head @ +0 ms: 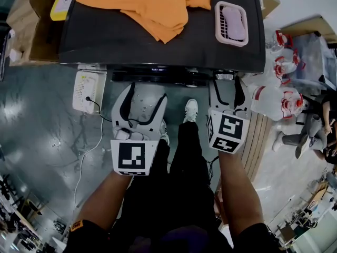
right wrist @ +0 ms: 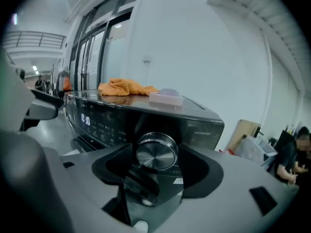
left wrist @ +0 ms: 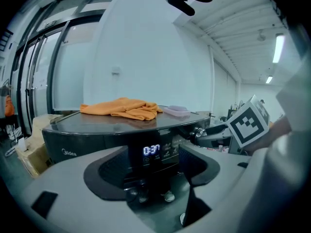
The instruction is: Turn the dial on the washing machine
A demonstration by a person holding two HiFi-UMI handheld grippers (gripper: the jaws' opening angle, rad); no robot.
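Observation:
The dark washing machine [head: 158, 41] stands in front of me, with an orange cloth [head: 152, 1] and a pink tray [head: 231, 22] on its lid. Its round silver dial [right wrist: 156, 152] is at the right end of the front panel. My right gripper [right wrist: 156, 165] is open, and the dial sits between its two dark pads with a thin gap on each side. In the head view that gripper [head: 225, 83] reaches up to the panel's right end. My left gripper [left wrist: 150, 166] is open and empty, level with the lit display [left wrist: 151, 150] and short of it.
A white box [head: 86, 91] with a cable lies on the floor at the left. Cardboard boxes [head: 26, 25] stand beside the machine's left side. Large water jugs [head: 274, 101] crowd the right. A seated person [head: 316, 130] is further right. My shoe [head: 190, 110] is near the machine's base.

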